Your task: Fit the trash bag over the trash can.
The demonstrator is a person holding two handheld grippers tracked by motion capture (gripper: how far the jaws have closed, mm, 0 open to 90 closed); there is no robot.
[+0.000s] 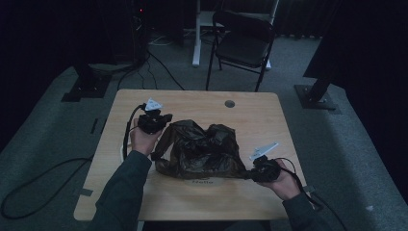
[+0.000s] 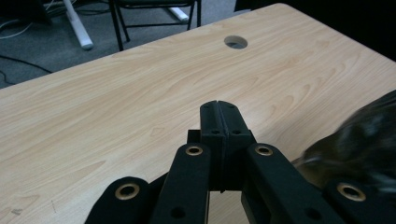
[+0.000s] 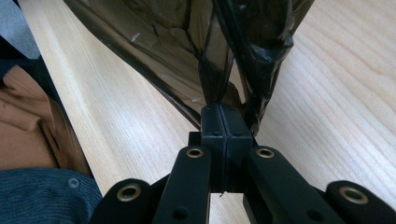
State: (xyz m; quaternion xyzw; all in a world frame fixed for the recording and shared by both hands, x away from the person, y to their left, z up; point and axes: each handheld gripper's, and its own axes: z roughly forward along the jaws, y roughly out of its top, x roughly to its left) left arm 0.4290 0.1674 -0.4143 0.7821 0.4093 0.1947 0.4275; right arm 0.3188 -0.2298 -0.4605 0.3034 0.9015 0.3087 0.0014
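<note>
A crumpled dark, see-through plastic bag (image 1: 202, 149) lies in the middle of the light wooden table (image 1: 250, 115). My right gripper (image 1: 248, 174) reaches in from the right at the bag's near right corner. Its jaws (image 3: 223, 114) are shut on a twisted strip of the bag (image 3: 187, 46), which stretches away from them. My left gripper (image 1: 166, 118) sits at the bag's far left edge. In the left gripper view its jaws (image 2: 218, 109) are pressed together with nothing between them, over bare table (image 2: 116, 107), and the bag (image 2: 364, 135) shows blurred at the right.
A round cable hole (image 1: 229, 103) sits near the table's far edge, also visible as the hole (image 2: 235, 42) in the left gripper view. A black folding chair (image 1: 243, 41) stands beyond the table. Cables (image 1: 43, 178) trail over the grey carpet at the left. Black stand bases (image 1: 315, 98) flank the table.
</note>
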